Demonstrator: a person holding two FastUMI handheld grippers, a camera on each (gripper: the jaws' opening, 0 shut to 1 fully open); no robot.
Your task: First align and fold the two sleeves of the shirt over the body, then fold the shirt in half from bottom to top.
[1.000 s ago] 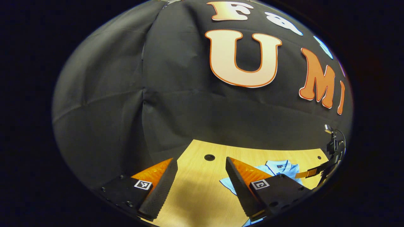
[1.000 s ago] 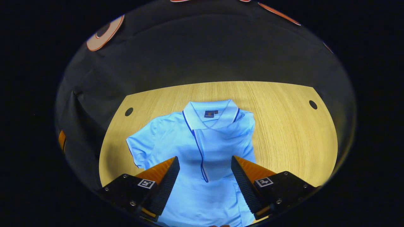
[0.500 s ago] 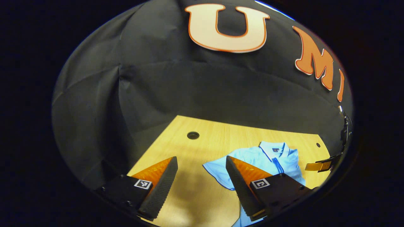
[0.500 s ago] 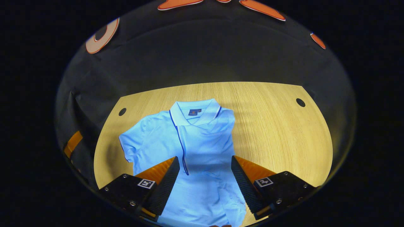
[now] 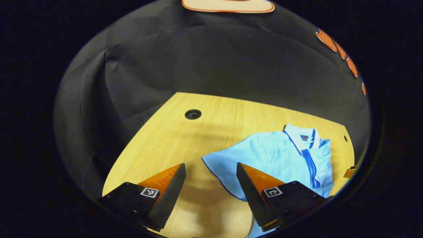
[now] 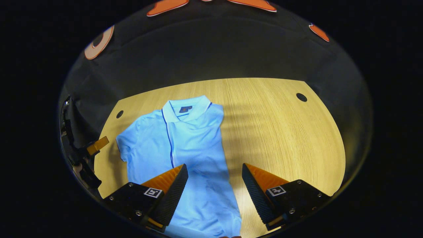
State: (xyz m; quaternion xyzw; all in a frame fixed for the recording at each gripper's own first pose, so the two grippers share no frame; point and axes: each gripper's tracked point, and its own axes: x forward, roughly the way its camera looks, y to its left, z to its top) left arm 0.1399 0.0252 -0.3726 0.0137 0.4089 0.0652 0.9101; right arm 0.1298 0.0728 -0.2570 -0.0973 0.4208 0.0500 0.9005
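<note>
Left gripper (image 5: 210,190): jaws spread wide, empty, held above the bare wood of the table (image 5: 172,145) just beside the outstretched sleeve (image 5: 228,165), one finger overlapping the sleeve hem in the left gripper view. Right gripper (image 6: 214,191): likewise spread and empty, hanging over the lower body of the shirt (image 6: 185,145), touching nothing so far as can be told.

Light blue polo shirt lying flat, collar (image 6: 186,110) toward the far edge of the table, nearer the far-left corner hole (image 6: 119,114) than the far-right one (image 6: 301,97). Edge on the right gripper's side straight and narrow, apparently sleeve already folded over the body; sleeve on the left gripper's side spread out flat toward the table's left edge.

Step in hand, by judgement: second sleeve fold, not yet begun. Next move calls for lowering the left gripper onto the sleeve hem, pinching the cloth between both fingers, lifting and carrying it across the body toward the placket. Bottom-to-top fold afterwards.
</note>
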